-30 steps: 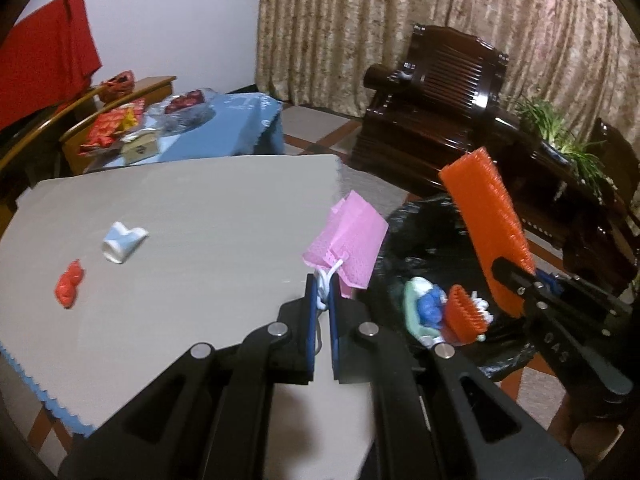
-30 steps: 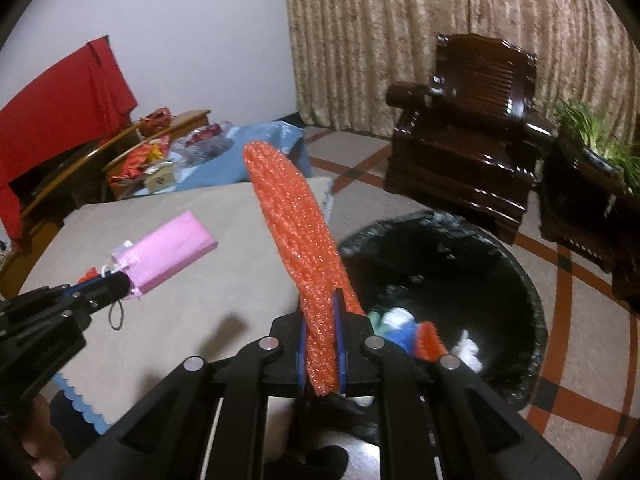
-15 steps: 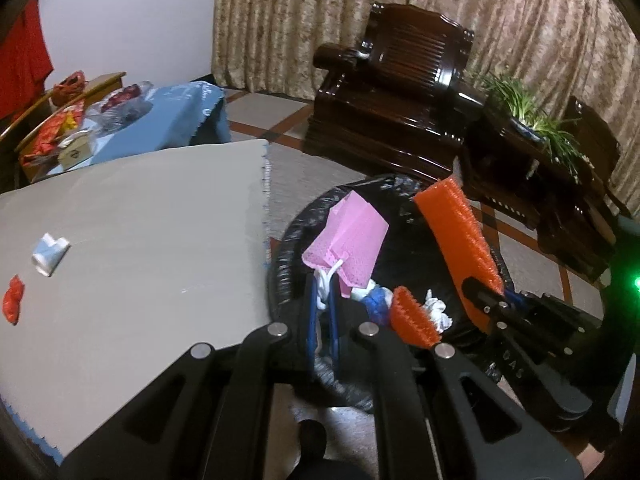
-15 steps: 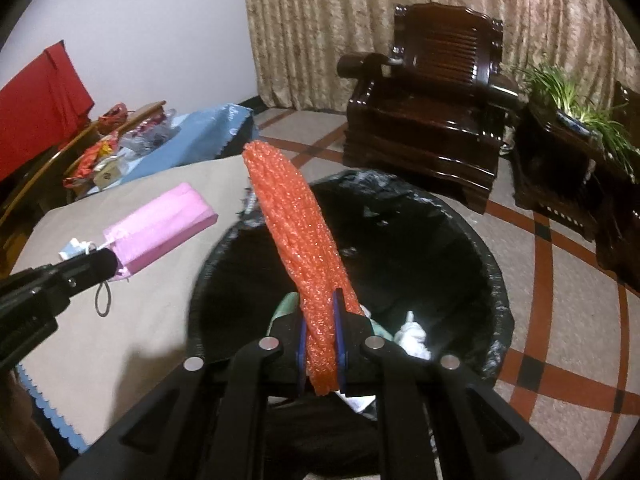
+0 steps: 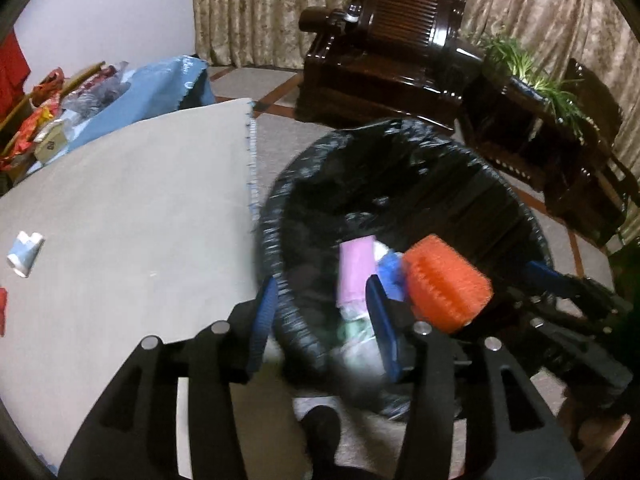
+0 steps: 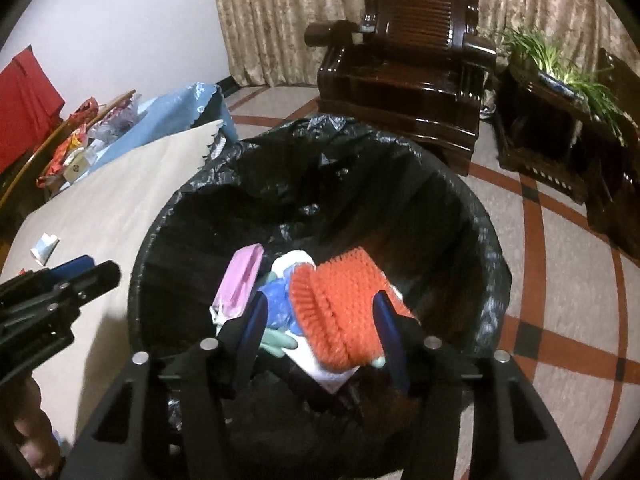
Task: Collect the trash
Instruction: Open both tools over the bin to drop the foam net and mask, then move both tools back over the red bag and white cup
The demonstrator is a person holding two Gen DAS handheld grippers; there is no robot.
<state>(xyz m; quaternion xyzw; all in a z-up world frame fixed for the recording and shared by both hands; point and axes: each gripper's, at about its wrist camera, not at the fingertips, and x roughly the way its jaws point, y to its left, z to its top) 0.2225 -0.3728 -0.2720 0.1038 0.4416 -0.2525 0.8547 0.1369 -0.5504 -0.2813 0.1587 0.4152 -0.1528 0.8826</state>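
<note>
Both your grippers sit over the black-lined trash bin (image 6: 472,216). Left gripper (image 5: 322,312) jaws have just been opening and stand apart, nothing pressed between them; pink packet (image 5: 354,272) lies loose inside the bin. Right gripper (image 6: 320,320) jaws have also just been opening, gripping nothing; orange foam net (image 6: 344,304) lies in the bin on the other trash. White scrap (image 5: 25,253) is on the table (image 5: 140,208).

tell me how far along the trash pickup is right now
Done: the pink packet and the orange foam net now lie in the black bin with other scraps. In hand: nothing; the left tongs and right tongs have just been opening and hang open over the bin. Left: a white scrap and a red scrap on the table.
</note>
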